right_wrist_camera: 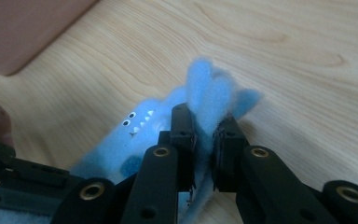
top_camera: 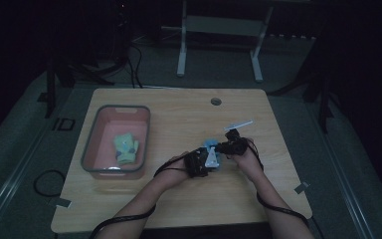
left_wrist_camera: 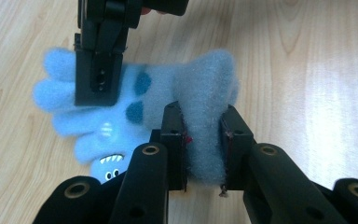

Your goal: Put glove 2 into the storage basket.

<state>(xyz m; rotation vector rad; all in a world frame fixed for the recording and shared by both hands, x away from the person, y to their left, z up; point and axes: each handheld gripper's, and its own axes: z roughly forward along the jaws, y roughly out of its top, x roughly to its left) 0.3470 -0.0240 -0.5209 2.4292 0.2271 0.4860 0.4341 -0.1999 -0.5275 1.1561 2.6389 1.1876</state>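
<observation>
no writing can be read anywhere. one fluffy light-blue sock (left_wrist_camera: 149,102) with darker blue dots, toe-like lobes and a small cartoon face with white teeth lies on the pale wood-grain table (top_camera: 179,199), right of centre in the high view. the left gripper (left_wrist_camera: 204,144) is clamped on the sock's fuzzy cuff end, fabric bunched between its two black pads. the right gripper (right_wrist_camera: 205,140) pinches the lobed toe end, a tuft standing up above its jaws. at centre left of the high view sits one pink plastic bin (top_camera: 90,144) with rounded corners, holding one green-and-yellow sock (top_camera: 126,148).
</observation>
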